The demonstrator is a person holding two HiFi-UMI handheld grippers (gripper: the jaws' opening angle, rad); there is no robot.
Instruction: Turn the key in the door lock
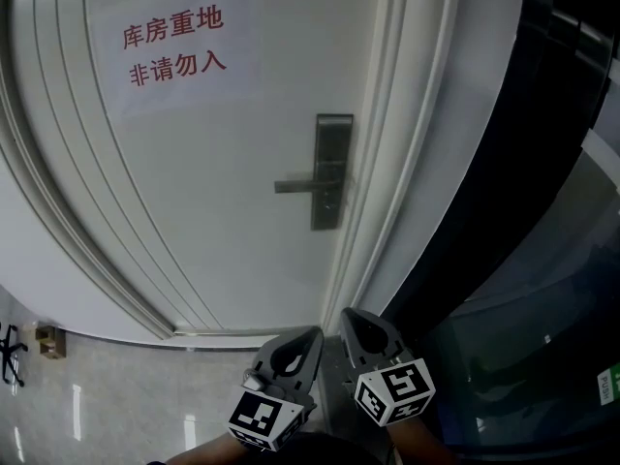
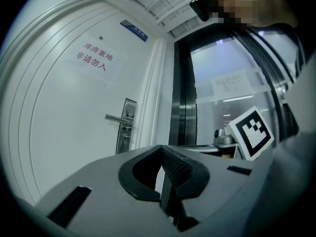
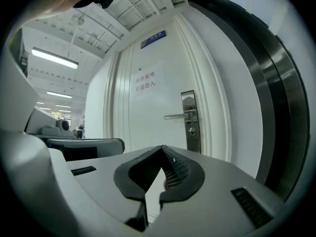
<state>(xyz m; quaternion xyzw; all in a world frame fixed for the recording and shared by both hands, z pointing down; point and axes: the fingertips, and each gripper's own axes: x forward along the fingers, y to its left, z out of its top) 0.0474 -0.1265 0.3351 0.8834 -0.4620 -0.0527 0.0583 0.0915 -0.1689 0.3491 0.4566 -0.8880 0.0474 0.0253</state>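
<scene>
A white door (image 1: 223, 163) carries a steel lock plate (image 1: 332, 170) with a lever handle (image 1: 298, 184) pointing left. Below the handle is a small round lock piece (image 3: 191, 131); it is too small to tell whether a key sits in it. The plate also shows in the left gripper view (image 2: 126, 127). Both grippers hang low and well short of the door, side by side. My left gripper (image 1: 310, 337) is shut with nothing between its jaws (image 2: 162, 152). My right gripper (image 1: 351, 318) is also shut and empty (image 3: 162, 149).
A paper sign with red characters (image 1: 174, 48) hangs on the upper door. The white door frame (image 1: 407, 143) and a dark metal and glass wall (image 1: 542, 211) stand to the right. A small brown object (image 1: 48, 340) lies on the grey floor at left.
</scene>
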